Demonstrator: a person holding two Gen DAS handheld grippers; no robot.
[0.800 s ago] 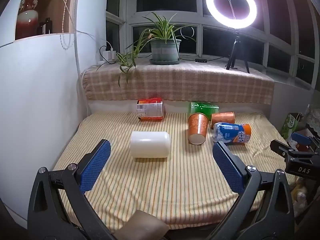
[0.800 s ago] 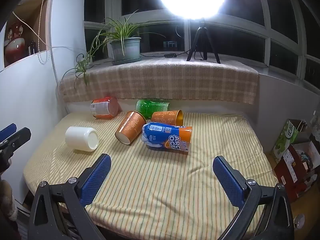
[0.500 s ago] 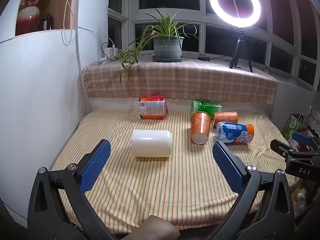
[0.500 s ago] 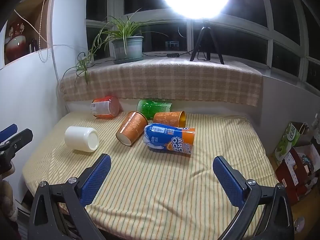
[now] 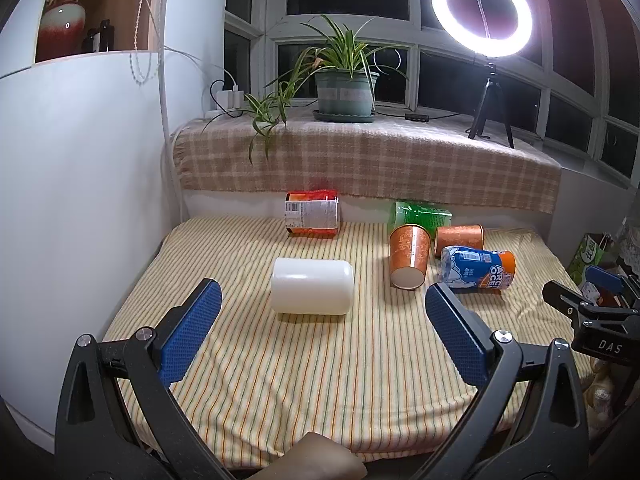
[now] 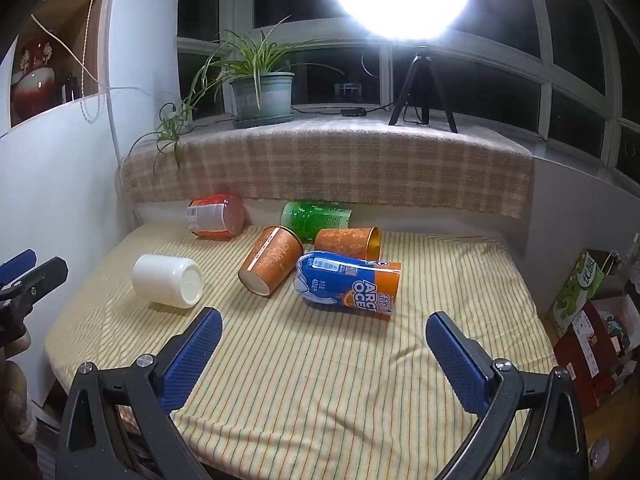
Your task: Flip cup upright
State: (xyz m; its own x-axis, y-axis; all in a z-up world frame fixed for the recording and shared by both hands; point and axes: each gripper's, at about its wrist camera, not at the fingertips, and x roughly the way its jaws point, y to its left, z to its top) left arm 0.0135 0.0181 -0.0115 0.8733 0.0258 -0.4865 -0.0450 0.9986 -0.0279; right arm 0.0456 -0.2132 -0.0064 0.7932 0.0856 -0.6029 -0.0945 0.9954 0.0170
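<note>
A lit ring light [image 5: 482, 10] on a small black tripod [image 5: 491, 106] glares from the window ledge, which is draped in a checked cloth [image 5: 360, 164], and a spider plant in a grey-green pot [image 5: 346, 92] stands on a saucer to its left with leaves trailing over the edge. Up in the alcove at the far left sits a red and white vase [image 5: 62, 20], with white chargers [image 5: 230, 98] plugged in near the wall below. Off the right side, cardboard boxes [image 6: 588, 312] are crowded together, one of them green [image 6: 578, 284].
</note>
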